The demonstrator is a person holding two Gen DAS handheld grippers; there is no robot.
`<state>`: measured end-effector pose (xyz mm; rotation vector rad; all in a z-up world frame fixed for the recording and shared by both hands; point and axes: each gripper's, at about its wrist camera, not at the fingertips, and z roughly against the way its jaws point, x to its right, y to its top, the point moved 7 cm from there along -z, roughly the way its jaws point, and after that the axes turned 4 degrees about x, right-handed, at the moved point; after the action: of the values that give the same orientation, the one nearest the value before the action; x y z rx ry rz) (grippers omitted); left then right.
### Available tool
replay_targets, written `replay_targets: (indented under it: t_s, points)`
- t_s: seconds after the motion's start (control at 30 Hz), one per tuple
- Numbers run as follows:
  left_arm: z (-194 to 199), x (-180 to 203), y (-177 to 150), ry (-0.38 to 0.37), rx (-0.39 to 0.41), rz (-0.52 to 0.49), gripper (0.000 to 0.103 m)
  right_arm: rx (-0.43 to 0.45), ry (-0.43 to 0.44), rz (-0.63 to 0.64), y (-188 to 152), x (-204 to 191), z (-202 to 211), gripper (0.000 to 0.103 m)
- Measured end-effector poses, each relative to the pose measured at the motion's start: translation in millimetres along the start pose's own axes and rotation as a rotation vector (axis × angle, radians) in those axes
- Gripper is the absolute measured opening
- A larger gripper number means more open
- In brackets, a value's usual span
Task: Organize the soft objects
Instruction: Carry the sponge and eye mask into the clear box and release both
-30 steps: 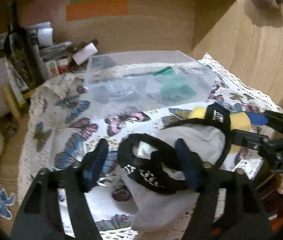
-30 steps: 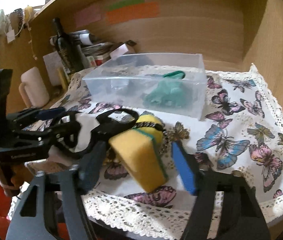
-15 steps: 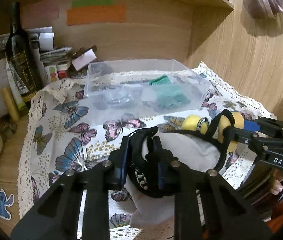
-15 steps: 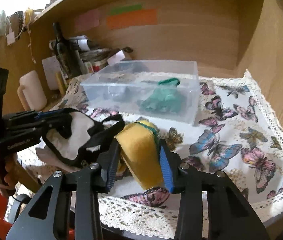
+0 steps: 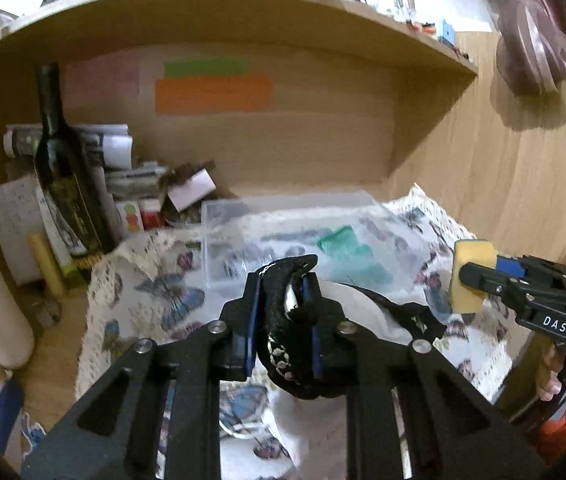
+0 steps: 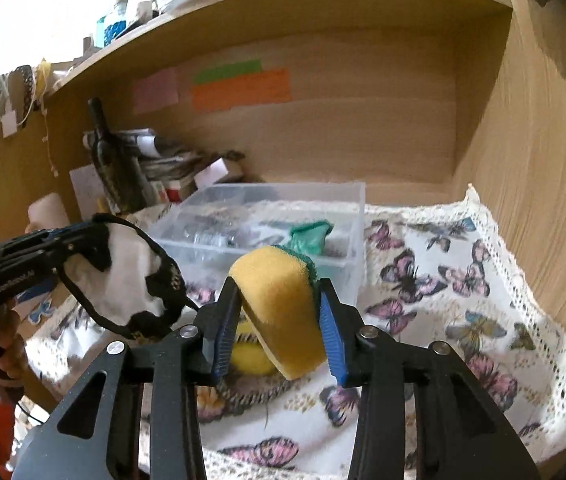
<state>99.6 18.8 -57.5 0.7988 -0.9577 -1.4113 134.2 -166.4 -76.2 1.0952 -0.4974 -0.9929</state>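
My left gripper (image 5: pixel 281 280) has its jaws closing on the black strap of a white cloth piece (image 5: pixel 347 300), which hangs lifted off the butterfly tablecloth (image 5: pixel 143 292). The same cloth (image 6: pixel 127 276) shows at the left of the right wrist view, held by the left gripper (image 6: pixel 95 236). A yellow sponge with a green scouring side (image 6: pixel 279 304) is raised above the cloth, and my right gripper (image 6: pixel 277 286) is shut on it. In the left wrist view the sponge (image 5: pixel 471 276) is at the far right. A clear plastic box (image 6: pixel 283 200) behind holds a green cloth (image 6: pixel 309 236).
A yellow round thing (image 6: pixel 249 350) lies on the tablecloth (image 6: pixel 443 280) under the sponge. A dark wine bottle (image 5: pixel 63 176), papers and small boxes crowd the back left corner. Wooden alcove walls close the back and right; a shelf runs overhead.
Both grippers closed, the left on the cloth's black strap and the right on the sponge, then both rose and lifted these off the tablecloth.
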Motion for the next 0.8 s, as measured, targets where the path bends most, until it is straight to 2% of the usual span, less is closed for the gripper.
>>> replay_targets:
  t_s: [0.3, 0.43, 0.63, 0.8]
  points:
    - [-10.0, -21.6, 44.5, 0.059, 0.064, 0.023, 0.02, 0.054, -0.035, 0.026, 35.7, 8.9, -14.7, 0.035]
    - [-20.0, -32.2, 63.3, 0.11, 0.092, 0.029, 0.02, 0.071, -0.038, 0.032, 53.1, 12.0, -24.9, 0.035]
    - [-46.8, -44.8, 77.8, 0.156, 0.084, 0.043, 0.02, 0.069, -0.043, 0.063, 73.5, 9.9, -47.6, 0.035]
    - [-71.8, -48.4, 80.3, 0.194, 0.066, 0.029, 0.02, 0.03, -0.042, 0.086, 80.4, 5.5, -73.3, 0.035]
